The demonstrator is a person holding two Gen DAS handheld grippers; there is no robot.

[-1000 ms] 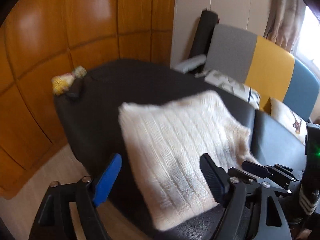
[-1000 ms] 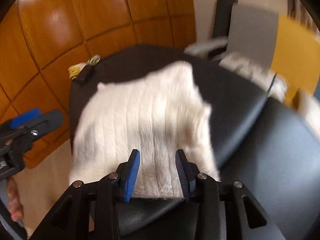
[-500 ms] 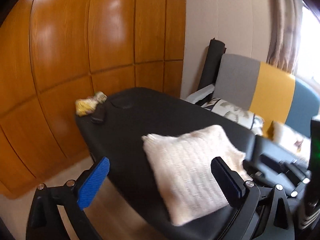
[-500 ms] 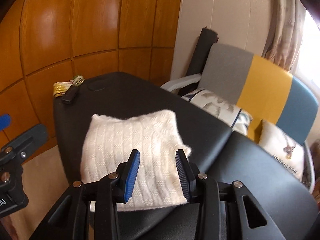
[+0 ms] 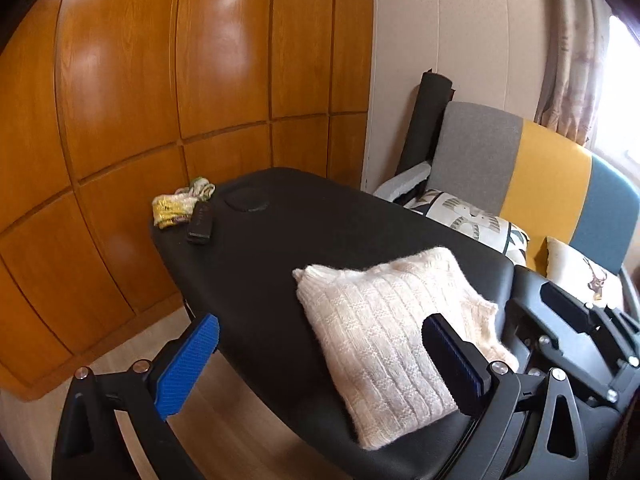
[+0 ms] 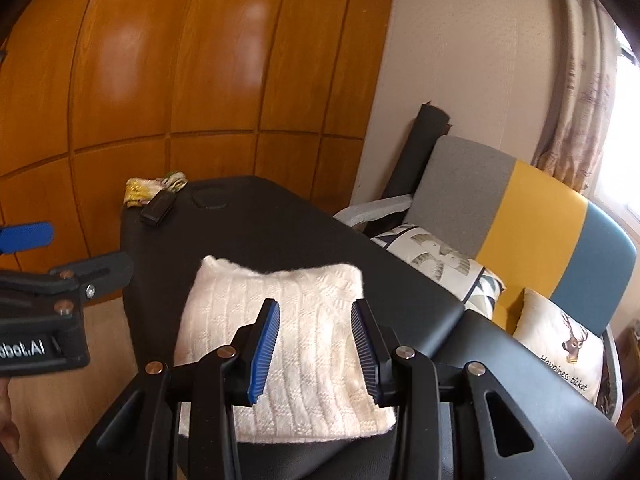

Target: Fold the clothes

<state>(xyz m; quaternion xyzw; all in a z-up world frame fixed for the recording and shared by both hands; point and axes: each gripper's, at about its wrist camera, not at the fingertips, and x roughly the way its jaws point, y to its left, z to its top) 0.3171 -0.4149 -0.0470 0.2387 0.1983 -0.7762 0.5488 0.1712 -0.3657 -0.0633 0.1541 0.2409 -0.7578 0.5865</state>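
A cream knitted sweater (image 5: 384, 332) lies folded into a square on the black padded table (image 5: 304, 240), near its front edge; it also shows in the right wrist view (image 6: 304, 320). My left gripper (image 5: 320, 364) is wide open and empty, held above and in front of the sweater's left side. My right gripper (image 6: 314, 344) is open and empty, raised above the sweater's near half. Neither touches the cloth.
A yellow-green cloth bundle (image 5: 176, 206) and a small black device (image 5: 200, 224) lie at the table's far corner. A wooden panelled wall (image 5: 160, 80) stands behind. A grey, yellow and blue sofa (image 5: 540, 176) with printed cushions (image 6: 560, 344) is on the right.
Both grippers have lifted and drawn back from the sweater, which now looks smaller and lies still. The right gripper has opened a little wider.
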